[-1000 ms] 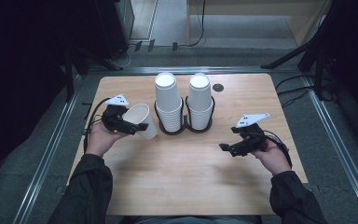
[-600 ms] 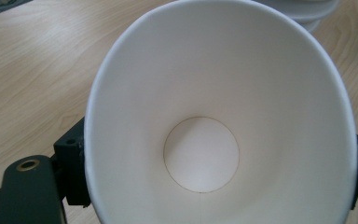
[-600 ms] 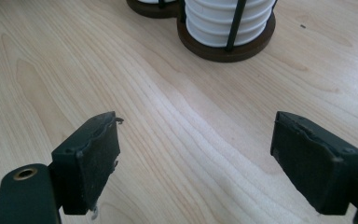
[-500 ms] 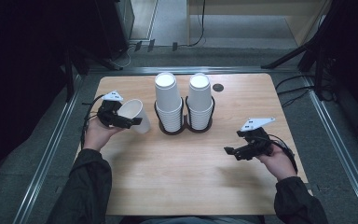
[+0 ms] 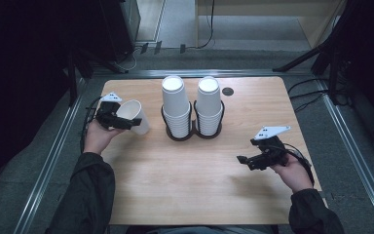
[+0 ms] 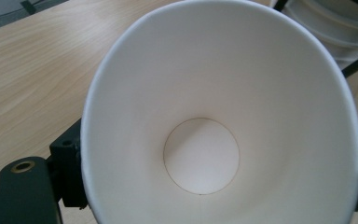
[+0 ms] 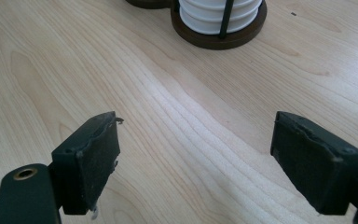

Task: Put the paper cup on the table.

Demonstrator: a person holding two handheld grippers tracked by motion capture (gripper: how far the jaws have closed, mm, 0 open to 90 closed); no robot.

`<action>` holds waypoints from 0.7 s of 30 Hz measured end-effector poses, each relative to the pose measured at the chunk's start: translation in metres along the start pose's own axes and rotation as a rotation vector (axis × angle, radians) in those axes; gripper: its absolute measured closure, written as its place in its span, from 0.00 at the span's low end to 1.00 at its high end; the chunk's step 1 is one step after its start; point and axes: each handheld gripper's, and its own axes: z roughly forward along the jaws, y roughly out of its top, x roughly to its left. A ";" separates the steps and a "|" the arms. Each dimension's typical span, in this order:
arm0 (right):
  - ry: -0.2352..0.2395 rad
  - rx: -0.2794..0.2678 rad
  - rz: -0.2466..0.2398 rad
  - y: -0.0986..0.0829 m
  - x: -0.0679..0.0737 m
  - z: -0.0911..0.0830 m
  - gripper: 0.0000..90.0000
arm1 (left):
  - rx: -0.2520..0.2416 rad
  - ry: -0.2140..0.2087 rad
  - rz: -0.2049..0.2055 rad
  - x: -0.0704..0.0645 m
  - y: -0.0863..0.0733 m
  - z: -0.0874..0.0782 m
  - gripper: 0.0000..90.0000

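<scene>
Currently the left tongs (image 5: 126, 120) grip a single white paper cup (image 5: 135, 116) near the table's left edge, toward the far left corner. In the high view the cup is tilted on its side, mouth turned back toward the person's left hand (image 5: 97, 136), base pointing toward the cup holder. From the left gripper view the cup (image 6: 223, 121) is seen straight down its open mouth: plain white inside, round bottom disc visible, jaws pressed against the outer wall on either side. Whether the cup rests on the table (image 5: 185, 195) or is held just above it cannot be told.

Two stacks of white paper cups stand upside down in a dark double wire holder (image 5: 193, 130) at the middle of the far half of the table; left stack (image 5: 175, 105) and right stack (image 5: 208, 103) side by side, close together. The held cup lies just beside the left stack, not touching it.

Right tongs (image 5: 243, 161) hover near the table's right edge, toward the near right corner, well apart from the holder. Right gripper view: jaws spread wide, bare wood between them, nothing gripped (image 7: 196, 163); the round base of one holder ring (image 7: 219, 35) shows ahead.

Small dark round insert (image 5: 228, 91) in the tabletop close to the far edge, right of the stacks.
</scene>
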 end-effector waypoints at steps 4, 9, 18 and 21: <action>-0.005 0.002 0.002 -0.002 -0.001 0.000 0.17 | 0.012 0.030 -0.023 0.006 -0.003 0.005 0.14; -0.007 0.000 0.003 -0.002 -0.001 -0.001 0.17 | 0.030 0.062 -0.032 0.009 -0.006 0.010 0.13; -0.006 0.002 0.002 -0.001 0.000 0.001 0.17 | 0.033 0.079 -0.012 0.003 -0.004 0.015 0.11; -0.008 0.003 0.002 -0.001 -0.001 0.000 0.17 | 0.039 0.063 -0.014 0.002 -0.003 0.017 0.10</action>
